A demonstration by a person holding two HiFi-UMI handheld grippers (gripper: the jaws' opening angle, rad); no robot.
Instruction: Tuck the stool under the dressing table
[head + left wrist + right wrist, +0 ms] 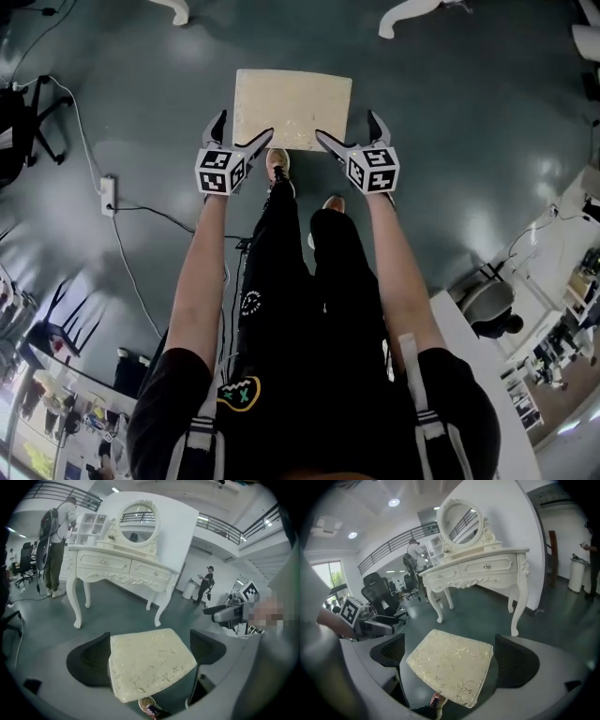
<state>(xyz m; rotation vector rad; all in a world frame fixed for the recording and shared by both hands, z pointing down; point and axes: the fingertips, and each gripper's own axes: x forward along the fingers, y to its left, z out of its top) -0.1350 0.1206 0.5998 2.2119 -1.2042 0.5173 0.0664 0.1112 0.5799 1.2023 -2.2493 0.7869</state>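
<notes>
Cream stool [292,108] is sitting apart from the dressing table [122,566], left hand-held gripper [237,136] and right hand-held gripper [353,134] gaping unclamped at its near corners, so uneven shoving is risking hitting a table leg [160,616].

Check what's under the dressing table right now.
Only bare floor shows between the legs of the dressing table. The stool stands in front, outside it. The white panel behind hides anything past it.

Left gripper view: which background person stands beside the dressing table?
The person in the light top, at the left end of the dressing table; the other person stands far off at right.
</notes>
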